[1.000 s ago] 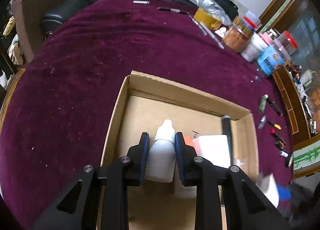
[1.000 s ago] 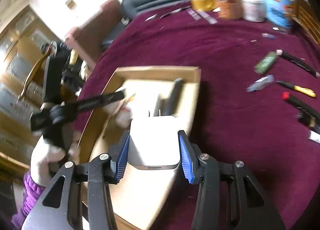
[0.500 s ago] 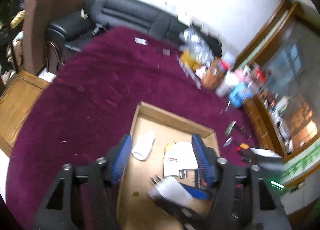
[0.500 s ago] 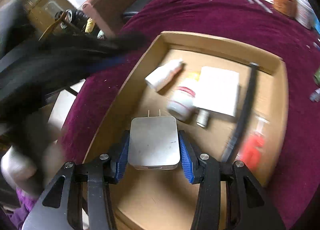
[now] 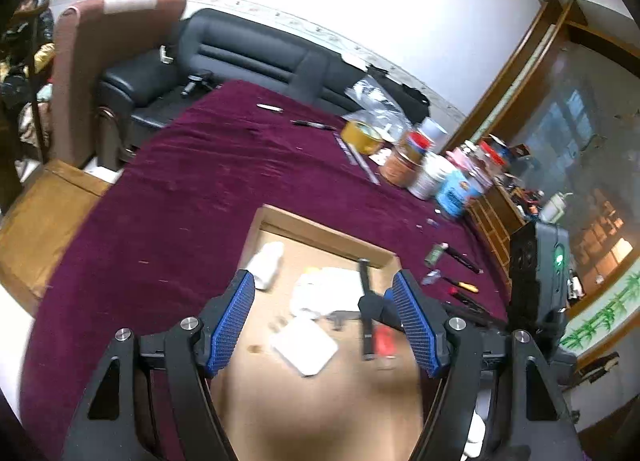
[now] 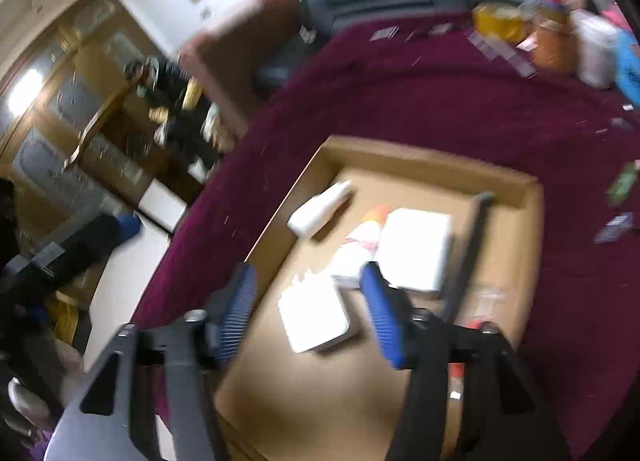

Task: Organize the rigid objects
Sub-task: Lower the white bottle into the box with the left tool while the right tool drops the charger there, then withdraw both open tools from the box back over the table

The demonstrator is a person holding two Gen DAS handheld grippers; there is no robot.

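A shallow cardboard box (image 5: 320,227) (image 6: 432,159) lies on the maroon cloth. In it lie a white squeeze bottle (image 5: 266,263) (image 6: 320,209), a white power adapter (image 5: 304,345) (image 6: 314,313), a white flat box (image 6: 416,247), a white jar with a red label (image 6: 356,247) and a long black stick (image 5: 365,309) (image 6: 468,249). My left gripper (image 5: 322,321) is open and empty, raised above the box. My right gripper (image 6: 310,311) is open and empty, above the adapter, and its body shows at the right in the left wrist view (image 5: 538,285).
Pens, a green lighter (image 5: 436,253) and small tools lie on the cloth right of the box. Jars, a tape roll (image 5: 362,136) and tubs crowd the far right edge. A black sofa (image 5: 248,57) and a brown chair (image 5: 76,73) stand behind the table.
My left gripper let go of the white bottle, opened and rose. My right gripper lowered the adapter into the box, opened and pulled back. Both objects now lie in the box.
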